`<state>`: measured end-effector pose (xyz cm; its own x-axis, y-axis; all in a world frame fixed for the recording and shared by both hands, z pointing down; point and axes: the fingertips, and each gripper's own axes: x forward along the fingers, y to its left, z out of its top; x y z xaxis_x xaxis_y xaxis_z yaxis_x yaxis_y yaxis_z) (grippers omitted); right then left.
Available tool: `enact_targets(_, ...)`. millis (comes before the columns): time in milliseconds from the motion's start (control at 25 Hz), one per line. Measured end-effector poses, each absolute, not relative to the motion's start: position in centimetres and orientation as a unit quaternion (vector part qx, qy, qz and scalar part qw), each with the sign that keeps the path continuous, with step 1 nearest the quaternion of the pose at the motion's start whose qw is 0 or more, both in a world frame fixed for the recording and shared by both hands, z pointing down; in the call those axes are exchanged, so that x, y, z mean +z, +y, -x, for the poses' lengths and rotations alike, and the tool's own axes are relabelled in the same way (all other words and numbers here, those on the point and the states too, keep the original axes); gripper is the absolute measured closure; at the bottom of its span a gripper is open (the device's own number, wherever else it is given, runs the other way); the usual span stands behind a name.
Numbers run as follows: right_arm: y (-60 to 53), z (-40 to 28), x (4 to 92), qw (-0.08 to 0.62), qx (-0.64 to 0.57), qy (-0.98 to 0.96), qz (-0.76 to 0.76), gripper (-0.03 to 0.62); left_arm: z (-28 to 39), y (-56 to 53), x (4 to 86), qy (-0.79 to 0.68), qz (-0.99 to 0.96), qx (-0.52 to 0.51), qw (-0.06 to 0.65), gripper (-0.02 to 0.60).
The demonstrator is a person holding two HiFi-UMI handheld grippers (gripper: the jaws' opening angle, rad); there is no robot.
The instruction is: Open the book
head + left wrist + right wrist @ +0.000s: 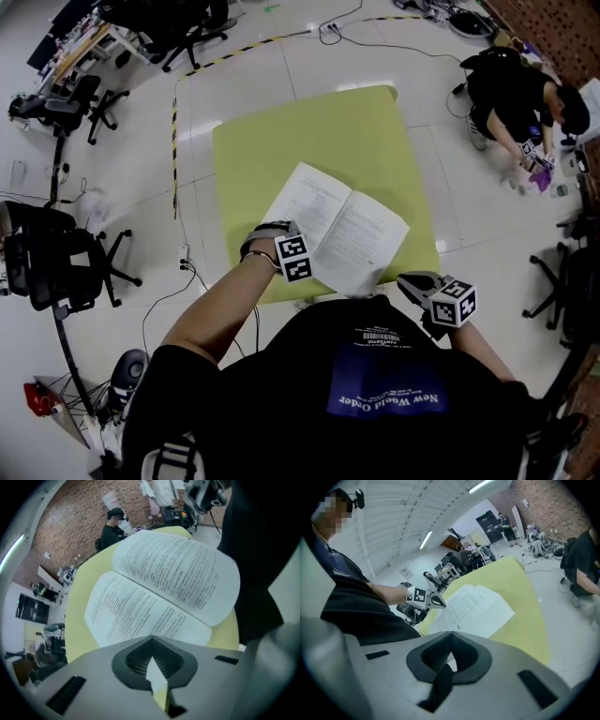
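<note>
The book (336, 225) lies open and flat on the yellow-green table (281, 141), with printed pages facing up and its near edge close to the table's front. My left gripper (278, 234) points steeply down at the near-left corner of the left page (136, 616), jaws shut with nothing in them. In the right gripper view the book (473, 609) and the left gripper (436, 601) show ahead. My right gripper (412, 281) hangs off the table's near right corner, apart from the book, with its jaws (450, 634) shut and empty.
A person (520, 103) crouches on the floor to the right of the table. Office chairs (56, 262) stand at the left. Yellow-black tape (174, 141) and cables run over the white floor. My own body presses against the table's near edge.
</note>
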<state>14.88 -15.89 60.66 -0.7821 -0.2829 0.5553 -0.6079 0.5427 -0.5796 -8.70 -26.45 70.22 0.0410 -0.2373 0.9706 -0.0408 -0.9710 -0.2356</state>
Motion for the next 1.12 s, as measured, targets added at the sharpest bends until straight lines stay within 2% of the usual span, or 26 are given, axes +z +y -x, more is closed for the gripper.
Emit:
enact_targets(200,-20.8,-16.3,55.1,0.145,0.349,-0.873,-0.307,0.608,8.9,-25.9,70.7,0.192,0.783,-0.586,-0.085,0.588)
enact_targets(360,-24.3,-16.6,52.2,0.165,0.268,-0.892,-0.324,0.608,9.3,-26.9,70.4,0.288,0.795,-0.474,-0.245,0.588)
enact_targets(520,-26.6,-15.3,53.5,0.172,0.271,-0.886,-0.335,0.608,9.5,-27.3,70.2,0.344,0.785,-0.352,-0.376,0.586)
enact_targets(600,-27.2,-13.9,54.2,0.175,0.276,-0.885,-0.330,0.608,9.7,-27.3,70.2,0.349,0.781,-0.352,-0.380,0.586)
enact_targets(760,-27.7,-12.2,55.2,0.194,0.276,-0.885,-0.321,0.609,9.4,-27.4,70.1,0.342,0.777,-0.409,-0.335,0.586)
enact_targets(1120,-27.3,-10.5,55.8,0.223,0.272,-0.885,-0.304,0.609,10.2,-27.5,70.0,0.340,0.771,-0.385,-0.377,0.586)
